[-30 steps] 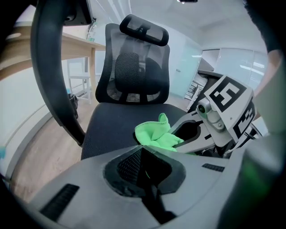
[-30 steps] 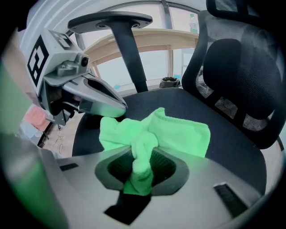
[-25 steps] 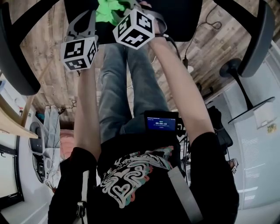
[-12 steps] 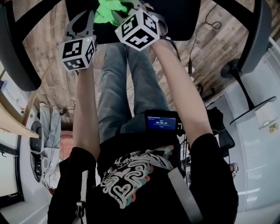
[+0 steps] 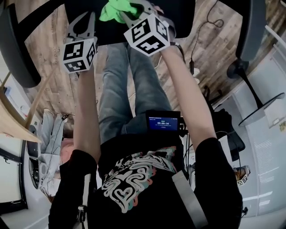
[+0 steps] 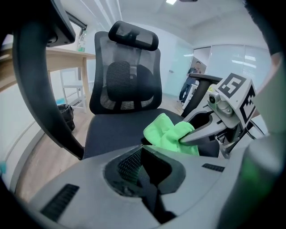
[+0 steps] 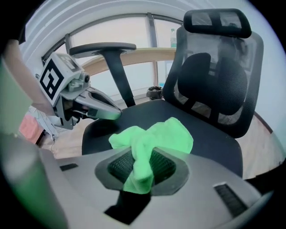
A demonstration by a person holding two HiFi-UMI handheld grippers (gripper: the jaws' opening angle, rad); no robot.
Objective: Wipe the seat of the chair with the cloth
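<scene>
Lighting: bright, even indoor light, from a ceiling fixture (image 6: 172, 2) in the left gripper view and from windows (image 7: 129, 31) in the right gripper view; shadows soft, the black chair seat (image 7: 178, 125) almost without detail. Quality: both gripper views bend strongly and darken at the corners, with near foregrounds blurred and smeared green at the frame edges. Head view mostly sharp, stretched toward its borders.

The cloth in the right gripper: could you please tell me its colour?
The cloth is bright green, clearest in the right gripper view.
</scene>
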